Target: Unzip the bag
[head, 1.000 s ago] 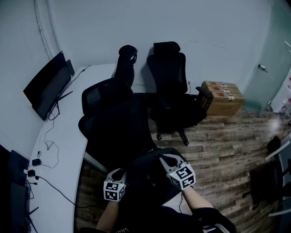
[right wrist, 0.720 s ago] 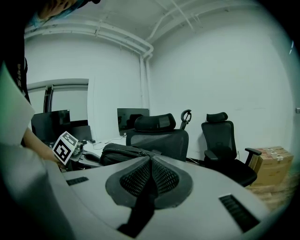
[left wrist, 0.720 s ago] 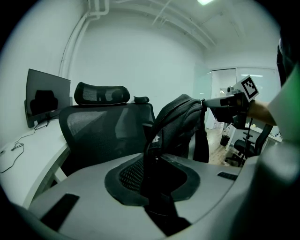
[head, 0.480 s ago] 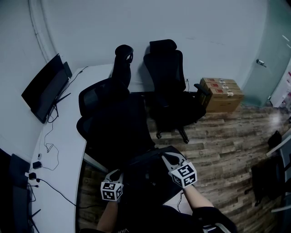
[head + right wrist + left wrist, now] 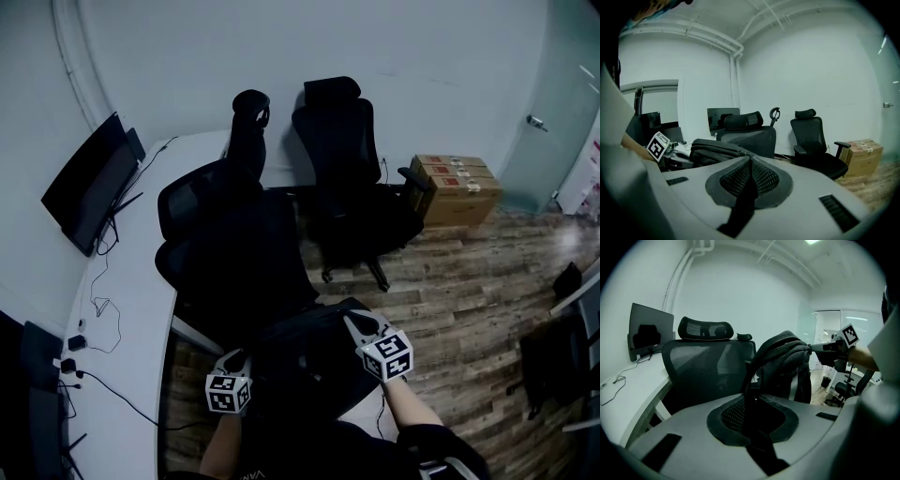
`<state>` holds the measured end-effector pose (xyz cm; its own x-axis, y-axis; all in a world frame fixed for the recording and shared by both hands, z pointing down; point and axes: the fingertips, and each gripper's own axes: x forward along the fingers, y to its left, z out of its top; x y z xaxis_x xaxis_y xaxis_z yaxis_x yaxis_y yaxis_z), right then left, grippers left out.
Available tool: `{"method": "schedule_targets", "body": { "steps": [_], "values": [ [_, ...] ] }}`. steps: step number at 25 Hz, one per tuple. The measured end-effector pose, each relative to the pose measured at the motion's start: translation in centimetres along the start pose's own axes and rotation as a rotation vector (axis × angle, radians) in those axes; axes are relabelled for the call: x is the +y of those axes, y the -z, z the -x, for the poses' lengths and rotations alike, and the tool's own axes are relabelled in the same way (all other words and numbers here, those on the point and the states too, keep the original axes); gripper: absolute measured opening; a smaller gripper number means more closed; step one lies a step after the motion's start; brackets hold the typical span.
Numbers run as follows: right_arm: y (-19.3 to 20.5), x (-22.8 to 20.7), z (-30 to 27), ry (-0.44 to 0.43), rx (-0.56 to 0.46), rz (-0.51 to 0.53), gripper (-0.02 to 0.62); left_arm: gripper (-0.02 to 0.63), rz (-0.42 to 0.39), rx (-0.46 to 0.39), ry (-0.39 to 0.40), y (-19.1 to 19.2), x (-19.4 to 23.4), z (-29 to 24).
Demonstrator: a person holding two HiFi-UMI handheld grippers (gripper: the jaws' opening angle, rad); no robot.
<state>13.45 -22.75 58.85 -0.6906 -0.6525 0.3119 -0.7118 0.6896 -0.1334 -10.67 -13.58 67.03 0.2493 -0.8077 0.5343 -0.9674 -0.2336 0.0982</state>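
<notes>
The black bag sits just in front of the person, between both claws. The left claw is clamped on its strap. The right claw, jaws together, seemingly pinches the zip pull.

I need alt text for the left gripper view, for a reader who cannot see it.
The left gripper is shut on a black strap of a dark bag that stands ahead, and the right gripper meets the bag's top from the right. Behind stand a mesh chair, a white desk and a monitor.
</notes>
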Motion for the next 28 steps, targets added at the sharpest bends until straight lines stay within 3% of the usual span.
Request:
{"method": "schedule_targets", "body": {
  "steps": [28],
  "values": [
    [3.6,-5.0,-0.4,0.094,0.048,-0.108,0.049,0.058,0.024,0.017,-0.004,-0.2,1.2,-1.1]
  ]
}}
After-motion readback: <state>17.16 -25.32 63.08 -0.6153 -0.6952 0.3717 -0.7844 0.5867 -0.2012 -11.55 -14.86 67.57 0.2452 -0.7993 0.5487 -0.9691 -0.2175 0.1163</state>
